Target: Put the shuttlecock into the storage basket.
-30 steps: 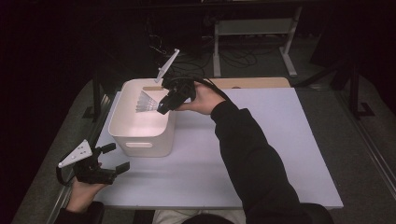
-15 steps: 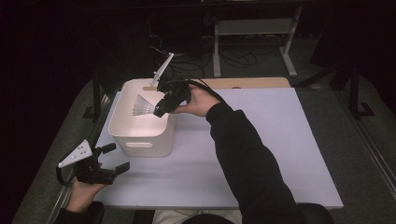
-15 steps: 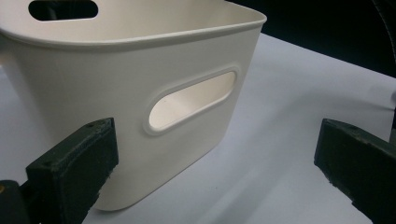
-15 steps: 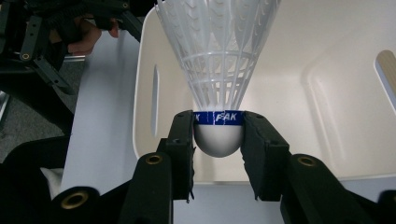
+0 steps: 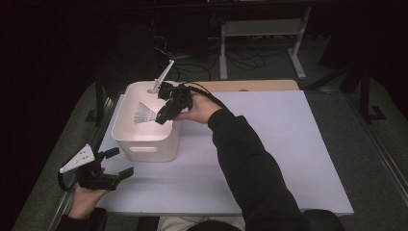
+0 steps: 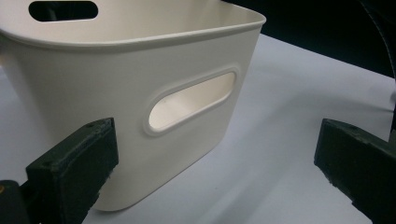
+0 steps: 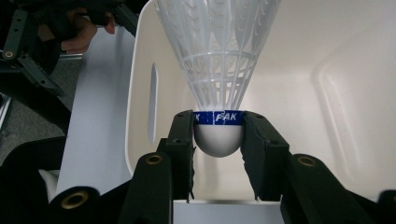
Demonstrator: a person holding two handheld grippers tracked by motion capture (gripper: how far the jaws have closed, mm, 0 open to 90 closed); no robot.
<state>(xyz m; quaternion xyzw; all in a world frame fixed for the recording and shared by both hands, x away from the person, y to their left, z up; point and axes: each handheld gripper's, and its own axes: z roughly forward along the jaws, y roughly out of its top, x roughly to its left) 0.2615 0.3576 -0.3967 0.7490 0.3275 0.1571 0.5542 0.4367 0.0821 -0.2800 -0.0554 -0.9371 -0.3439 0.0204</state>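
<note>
Overhead, surface: a pale lavender-white desk (image 5: 269,144) with a strip of bare wood (image 5: 250,85) along its far edge.
Room: dark all round; a grey floor with loose cables and a light metal frame (image 5: 262,36) stand beyond the far edge.
Bin: a white plastic storage bin (image 5: 144,139) with slot handles sits at the desk's far left corner, its left wall close to the desk's left edge.
Shuttlecock: a white plastic shuttlecock (image 7: 219,56) with a blue band hangs over the bin's open top, skirt pointing away from the hand.
Right gripper: the right gripper (image 5: 162,117) reaches over the bin's right rim; its fingers are clamped on the shuttlecock's cork.
Left gripper: the left gripper (image 5: 115,163) rests at the near left corner, just beside the bin, fingers (image 6: 74,163) spread wide with nothing between them.
Open room: the desk's right half and near centre lie bare.
</note>
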